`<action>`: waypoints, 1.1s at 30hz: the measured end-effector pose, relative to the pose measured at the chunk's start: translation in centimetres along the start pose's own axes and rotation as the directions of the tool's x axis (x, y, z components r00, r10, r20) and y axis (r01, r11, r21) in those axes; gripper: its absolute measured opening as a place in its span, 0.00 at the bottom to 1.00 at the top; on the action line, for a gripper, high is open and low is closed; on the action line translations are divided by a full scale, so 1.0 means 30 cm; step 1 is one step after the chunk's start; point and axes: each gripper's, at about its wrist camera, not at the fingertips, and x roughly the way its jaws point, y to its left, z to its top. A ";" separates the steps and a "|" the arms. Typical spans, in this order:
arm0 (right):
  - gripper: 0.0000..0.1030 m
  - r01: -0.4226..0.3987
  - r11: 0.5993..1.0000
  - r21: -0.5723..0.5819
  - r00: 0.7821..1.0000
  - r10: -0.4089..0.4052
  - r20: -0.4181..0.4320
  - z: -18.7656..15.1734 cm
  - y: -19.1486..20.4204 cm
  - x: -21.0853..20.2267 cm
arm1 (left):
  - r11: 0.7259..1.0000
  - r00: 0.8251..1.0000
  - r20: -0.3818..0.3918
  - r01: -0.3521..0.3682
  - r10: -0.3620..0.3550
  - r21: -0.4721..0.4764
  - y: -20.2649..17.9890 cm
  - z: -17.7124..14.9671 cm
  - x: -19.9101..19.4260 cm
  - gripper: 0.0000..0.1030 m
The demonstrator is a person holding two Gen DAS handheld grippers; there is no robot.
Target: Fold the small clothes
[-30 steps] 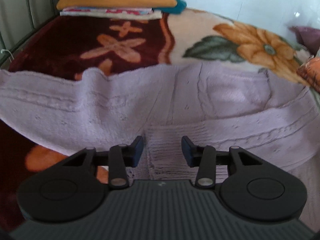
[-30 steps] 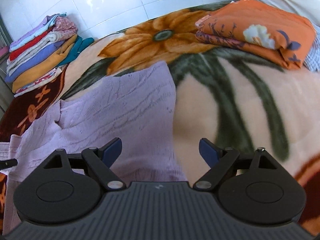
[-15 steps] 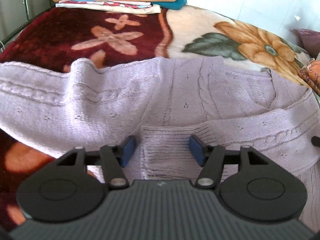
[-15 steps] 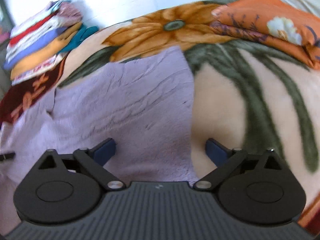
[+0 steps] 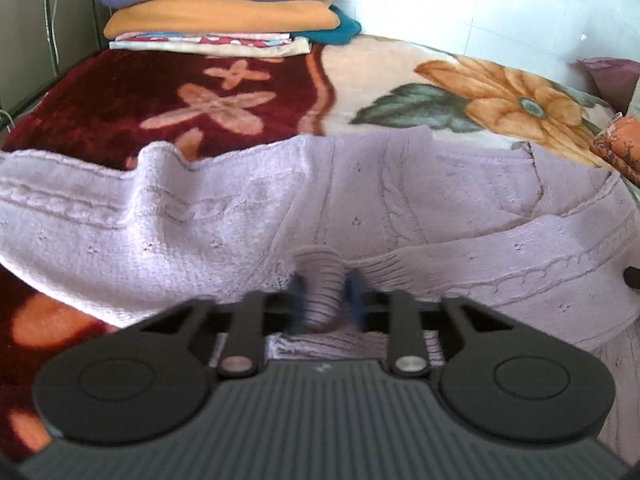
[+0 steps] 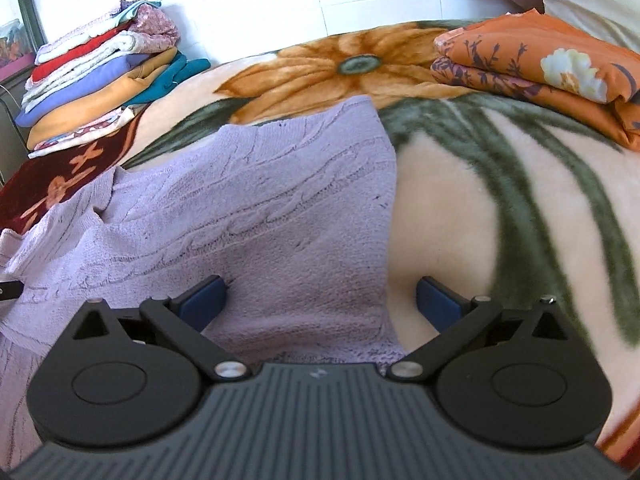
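While my left gripper (image 5: 326,300) pinches the lilac sweater (image 5: 240,216) cuff mid-bed | right gripper (image 6: 320,300) jaws spread over its edge | I'd lift slowly, keeping the sleeve flat.

My left wrist view: lilac cable-knit sweater (image 5: 400,208) spread across floral plush blanket (image 5: 240,92), spanning 9 to 3 o'clock. Ribbed cuff (image 5: 322,280) at 6 o'clock, pinched between fingers of my left gripper (image 5: 326,300). Stack of folded clothes (image 5: 224,12) on blanket at 11 o'clock, behind sweater, against white tiled wall (image 5: 480,4).

My right wrist view: sweater (image 6: 256,208) ahead-left, its edge between spread fingers of my right gripper (image 6: 320,300). Folded orange floral cloth (image 6: 540,64) on blanket (image 6: 480,208) at 2 o'clock. Clothes stack (image 6: 100,76) at 10 o'clock.
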 end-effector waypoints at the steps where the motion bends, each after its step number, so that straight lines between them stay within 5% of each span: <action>1: 1.00 -0.001 1.000 0.001 1.000 0.001 0.000 -0.001 -0.001 0.000 | 1.000 1.000 0.006 -0.001 0.001 -0.001 -0.001 0.000 -0.002 0.17; 10: 1.00 -0.030 0.999 -0.014 0.993 0.032 0.117 0.077 0.013 -0.059 | 1.000 0.999 0.045 -0.002 0.002 -0.004 -0.003 0.002 -0.029 0.13; 16: 1.00 0.038 0.999 0.005 0.999 -0.038 0.039 0.181 -0.028 0.069 | 1.000 0.998 0.067 0.008 -0.009 0.011 -0.004 0.028 -0.037 0.13; 23: 1.00 0.042 0.997 0.066 0.997 -0.046 0.064 0.200 -0.063 0.128 | 0.999 0.999 0.041 -0.022 0.021 0.034 -0.010 0.052 -0.012 0.13; 24: 0.88 0.054 0.998 0.045 0.996 -0.057 0.068 0.199 -0.055 0.130 | 0.999 0.998 0.054 -0.029 0.027 0.046 -0.016 0.062 -0.021 0.13; 27: 0.26 0.039 0.999 0.008 0.996 -0.040 0.080 0.212 -0.040 0.115 | 0.996 0.994 0.097 -0.048 0.040 0.078 -0.030 0.103 -0.044 0.13; 30: 0.10 0.070 0.997 0.023 0.986 -0.073 0.149 0.239 -0.046 0.066 | 0.996 0.990 0.130 -0.057 0.047 0.070 -0.028 0.154 -0.049 0.13; 33: 0.08 0.141 0.989 0.033 0.977 -0.144 0.155 0.261 -0.069 0.062 | 0.995 0.991 0.118 -0.077 0.070 0.063 -0.028 0.175 0.002 0.13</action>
